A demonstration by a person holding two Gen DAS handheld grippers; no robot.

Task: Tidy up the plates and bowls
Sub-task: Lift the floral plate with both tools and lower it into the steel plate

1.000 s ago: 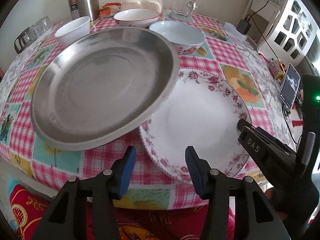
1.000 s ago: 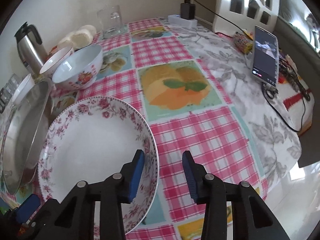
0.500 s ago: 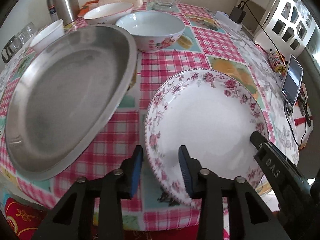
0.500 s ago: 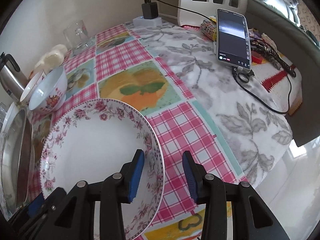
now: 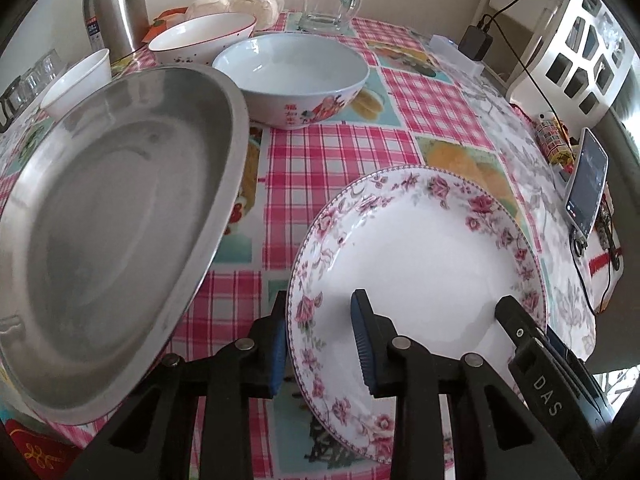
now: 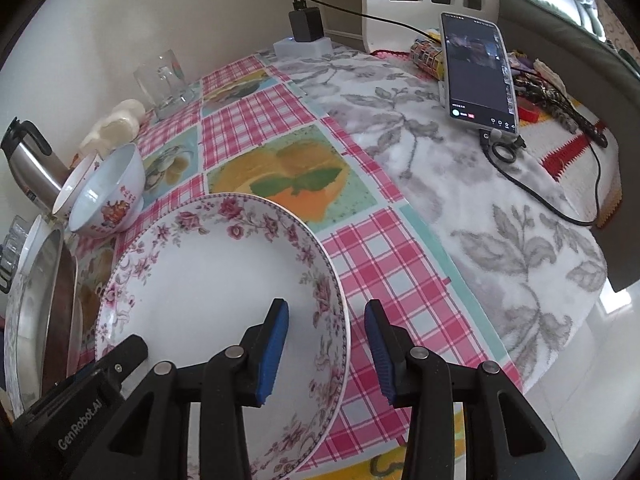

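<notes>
The floral plate sits at the near edge of the tabletop, which is covered in a pink check cloth, with both tools at its rim. The left tool straddles the plate's left rim: one blue pad lies outside the rim, the other over the white inner face. Its jaws are closing, and the outer pad looks close against the rim, though firm pressure on both sides cannot be confirmed. The right tool straddles the opposite rim with jaws part spread; a clear gap shows between the outer pad and the plate edge (no pinch established). Just left of the plate is a large steel tray, its rim raised off the cloth on the plate's side. Behind these stand a pale blue bowl, a red-rimmed bowl and a small white bowl.
</notes>
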